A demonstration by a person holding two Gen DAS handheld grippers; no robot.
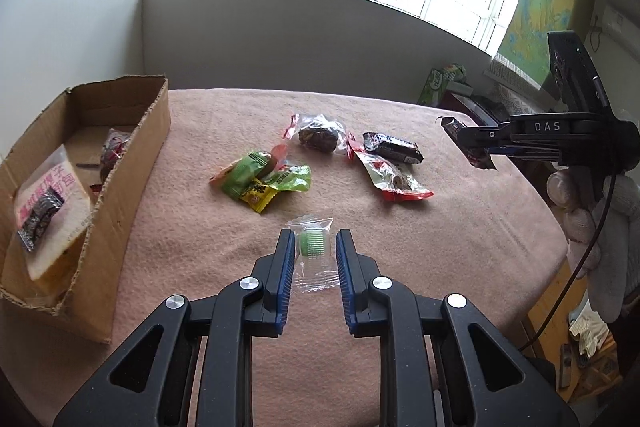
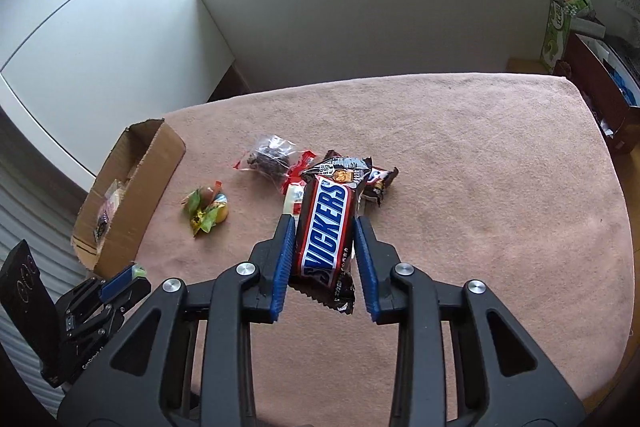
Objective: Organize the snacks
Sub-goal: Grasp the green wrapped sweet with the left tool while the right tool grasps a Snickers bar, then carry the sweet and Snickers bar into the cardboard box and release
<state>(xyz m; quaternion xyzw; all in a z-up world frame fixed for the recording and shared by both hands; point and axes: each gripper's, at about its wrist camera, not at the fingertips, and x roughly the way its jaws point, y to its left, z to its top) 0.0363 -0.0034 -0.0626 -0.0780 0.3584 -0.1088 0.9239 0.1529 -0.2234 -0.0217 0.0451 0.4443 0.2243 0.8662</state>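
My left gripper [image 1: 312, 247] pinches a clear-wrapped green candy [image 1: 313, 243]; my right gripper [image 2: 323, 243] clamps a Snickers bar [image 2: 325, 227]. The cardboard box [image 1: 132, 163] holds a wrapped bread slice [image 1: 52, 203] and a dark snack. Only the left view shows my gloved hand [image 1: 588, 211].

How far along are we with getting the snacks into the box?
Done: the cardboard box already holds a few packets, including a bread pack. In hand: the right hand-held gripper grips a Snickers bar; the left hand-held gripper holds a small clear-wrapped green candy. Left: the green-yellow packets and dark wrapped snacks on the blanket.
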